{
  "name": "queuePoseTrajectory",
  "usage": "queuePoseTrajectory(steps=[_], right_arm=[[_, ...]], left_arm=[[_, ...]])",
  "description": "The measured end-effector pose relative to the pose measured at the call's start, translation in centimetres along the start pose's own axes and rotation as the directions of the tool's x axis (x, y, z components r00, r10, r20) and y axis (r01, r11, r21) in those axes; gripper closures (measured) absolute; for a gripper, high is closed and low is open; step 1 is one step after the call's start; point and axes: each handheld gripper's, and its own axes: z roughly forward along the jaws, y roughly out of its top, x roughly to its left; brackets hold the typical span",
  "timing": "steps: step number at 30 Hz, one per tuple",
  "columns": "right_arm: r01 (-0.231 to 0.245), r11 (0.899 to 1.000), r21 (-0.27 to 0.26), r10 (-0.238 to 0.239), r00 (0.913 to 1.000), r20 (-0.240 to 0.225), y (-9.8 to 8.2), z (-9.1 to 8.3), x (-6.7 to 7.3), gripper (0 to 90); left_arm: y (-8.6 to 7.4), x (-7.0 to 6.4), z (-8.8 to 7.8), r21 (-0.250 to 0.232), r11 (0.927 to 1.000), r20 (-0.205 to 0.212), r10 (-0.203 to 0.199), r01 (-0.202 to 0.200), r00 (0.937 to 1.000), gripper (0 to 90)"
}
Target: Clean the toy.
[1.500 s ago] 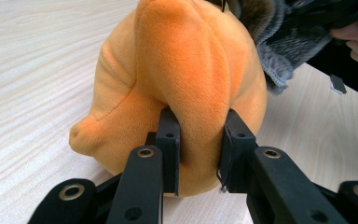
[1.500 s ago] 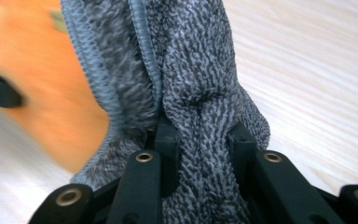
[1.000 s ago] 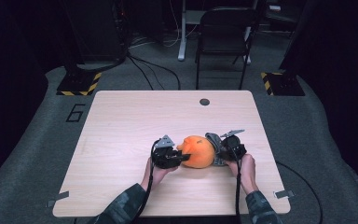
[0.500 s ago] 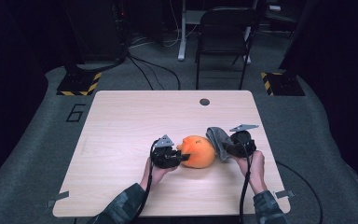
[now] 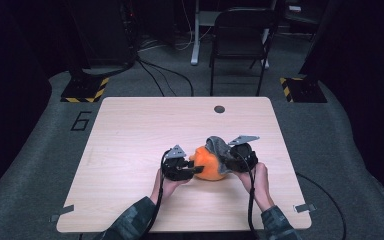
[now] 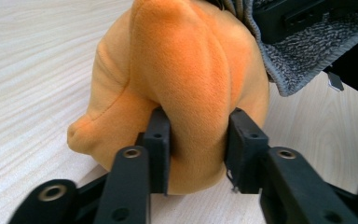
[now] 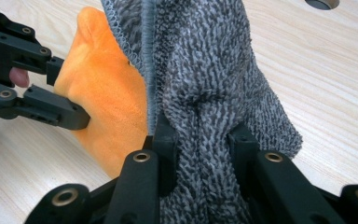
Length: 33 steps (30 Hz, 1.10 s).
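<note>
An orange plush toy [image 5: 209,169] lies on the wooden table [image 5: 130,140], right of centre near the front. My left gripper [image 5: 196,170] pinches a fold of the orange plush [image 6: 186,70] between its pads. Its jaws have just been opening, but the plush still bulges between them. A grey knit cloth [image 5: 219,148] drapes over the toy's right side. My right gripper [image 5: 230,161] is shut on a bunch of this grey cloth [image 7: 214,70] and holds it raised. The right gripper view also has the orange plush [image 7: 107,93] and the left gripper [image 7: 69,93].
A round dark hole [image 5: 219,109] sits near the table's far edge. Beyond the table stands a black chair [image 5: 240,45], with cables and two yellow-and-black striped bases [image 5: 85,90] on the grey floor. The table's left half is bare wood.
My right gripper has risen and shifted right, drawing the grey cloth up off the orange plush. The left gripper has stayed in place on the plush.
</note>
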Motion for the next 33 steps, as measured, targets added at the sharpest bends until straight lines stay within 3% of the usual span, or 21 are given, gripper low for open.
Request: queuePoseTrajectory(steps=[4, 11, 13, 15, 16, 20, 21, 22, 25, 27, 30, 31, 33], right_arm=[[-0.012, 1.000, 0.001, 0.012, 0.9999, 0.004, 0.0, 0.2, -0.1, 70.8], [0.007, 1.000, 0.005, -0.007, 0.9999, 0.008, -0.1, 0.2, -0.2, 71.2], [-0.002, 1.000, 0.005, 0.002, 1.0000, 0.008, -0.1, 0.2, -0.3, 71.3], [-0.001, 1.000, 0.006, 0.001, 1.0000, 0.008, -0.2, 0.2, -0.4, 71.3], [-0.001, 1.000, 0.009, 0.001, 1.0000, 0.006, -0.1, 0.2, -0.4, 71.3], [-0.008, 1.000, 0.007, 0.008, 0.9999, 0.012, -0.1, 0.3, -0.4, 71.4], [-0.001, 1.000, 0.010, 0.001, 1.0000, 0.009, -0.1, 0.2, -0.5, 71.3], [-0.006, 1.000, 0.008, 0.006, 1.0000, 0.006, -0.1, 0.3, -0.5, 71.3], [-0.005, 1.000, 0.010, 0.005, 1.0000, 0.008, -0.1, 0.4, -0.7, 71.4], [-0.007, 1.000, 0.011, 0.007, 0.9999, 0.010, -0.1, 0.4, -0.7, 71.4], [-0.006, 1.000, 0.013, 0.006, 0.9999, 0.010, -0.1, 0.4, -0.9, 71.5], [-0.011, 1.000, 0.010, 0.011, 0.9999, 0.012, -0.1, 0.5, -0.9, 71.5], [-0.003, 1.000, 0.013, 0.003, 1.0000, 0.009, -0.1, 0.4, -0.9, 71.6]], left_arm=[[-0.1, 0.2, 0.0, -0.015, 0.9998, 0.012, 0.013, -0.013, 0.9998, 57.0], [-0.2, 0.2, -0.2, -0.028, 0.9952, -0.001, 0.094, -0.094, 0.9956, 42.4], [-0.3, 0.1, -0.5, -0.017, 0.9885, -0.008, 0.150, -0.150, 0.9886, 38.3], [-0.4, 0.1, -0.6, -0.021, 0.9834, -0.017, 0.180, -0.180, 0.9835, 34.6], [-0.5, 0.1, -0.7, -0.028, 0.9779, -0.025, 0.207, -0.207, 0.9781, 33.2], [-0.5, 0.1, -0.9, -0.021, 0.9719, -0.042, 0.233, -0.234, 0.9715, 24.5], [-0.6, 0.1, -0.9, -0.013, 0.9661, -0.045, 0.257, -0.258, 0.9654, 20.0], [-0.7, 0.0, -0.9, -0.012, 0.9668, -0.045, 0.255, -0.255, 0.9660, 20.2], [-0.9, -0.2, -0.6, 0.028, 0.9482, -0.067, 0.318, -0.317, 0.9459, 17.7], [-1.1, -0.3, -0.3, 0.042, 0.9347, -0.060, 0.355, -0.353, 0.9330, 16.1], [-1.3, -0.5, 0.1, 0.070, 0.9161, -0.082, 0.400, -0.395, 0.9129, 15.9], [-1.4, -0.5, 0.2, 0.073, 0.9135, -0.090, 0.406, -0.400, 0.9096, 15.7], [-1.6, -0.5, 0.4, 0.087, 0.9004, -0.113, 0.434, -0.426, 0.8937, 15.2]])
